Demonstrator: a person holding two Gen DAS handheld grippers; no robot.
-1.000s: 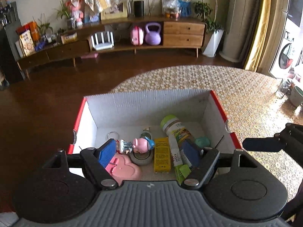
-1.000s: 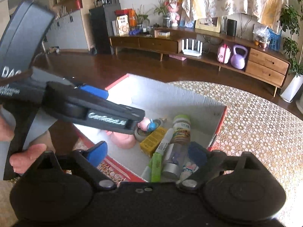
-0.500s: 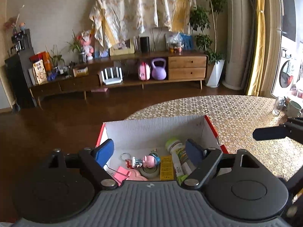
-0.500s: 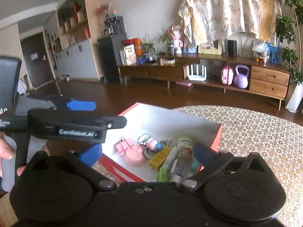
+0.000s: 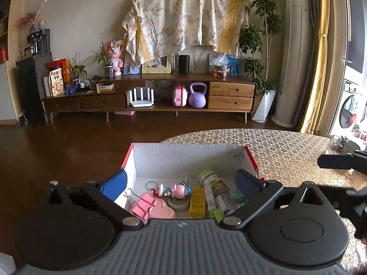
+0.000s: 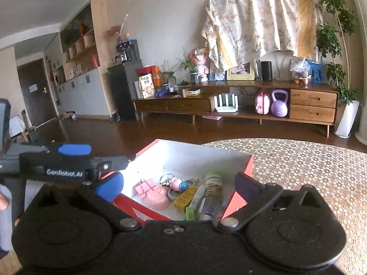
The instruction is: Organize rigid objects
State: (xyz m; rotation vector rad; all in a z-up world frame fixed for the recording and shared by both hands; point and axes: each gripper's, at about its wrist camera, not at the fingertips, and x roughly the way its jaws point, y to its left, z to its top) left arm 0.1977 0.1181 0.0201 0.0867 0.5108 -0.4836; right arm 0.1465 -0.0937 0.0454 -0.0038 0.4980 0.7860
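Note:
A cardboard box [image 5: 188, 158], white inside and red outside, stands on the table. In it lie a pink binder clip [image 5: 143, 205] on a pink heart-shaped piece [image 5: 161, 213], a pig figurine [image 5: 177, 190], a tape roll [image 5: 177, 204], a small yellow carton [image 5: 197, 202], a green-capped bottle [image 5: 213, 183] and a marker [image 5: 215, 213]. My left gripper [image 5: 180, 182] hangs at the box's near side, jaws opening, nothing between them. My right gripper [image 6: 178, 184] stands open and empty at the box's [image 6: 206, 158] near right corner. A left finger pad [image 6: 73, 149] shows beside it.
The table wears a honeycomb-patterned cloth [image 5: 298, 151], with a glass [image 5: 335, 144] and a cup at its far right edge. Beyond lie a dark wooden floor and a long sideboard [image 5: 149, 100] against the wall. A hand [image 6: 3, 202] grips the left tool.
Both grippers have drawn back and up from the box, so the box looks smaller and more of the room shows. The left jaws have spread wider.

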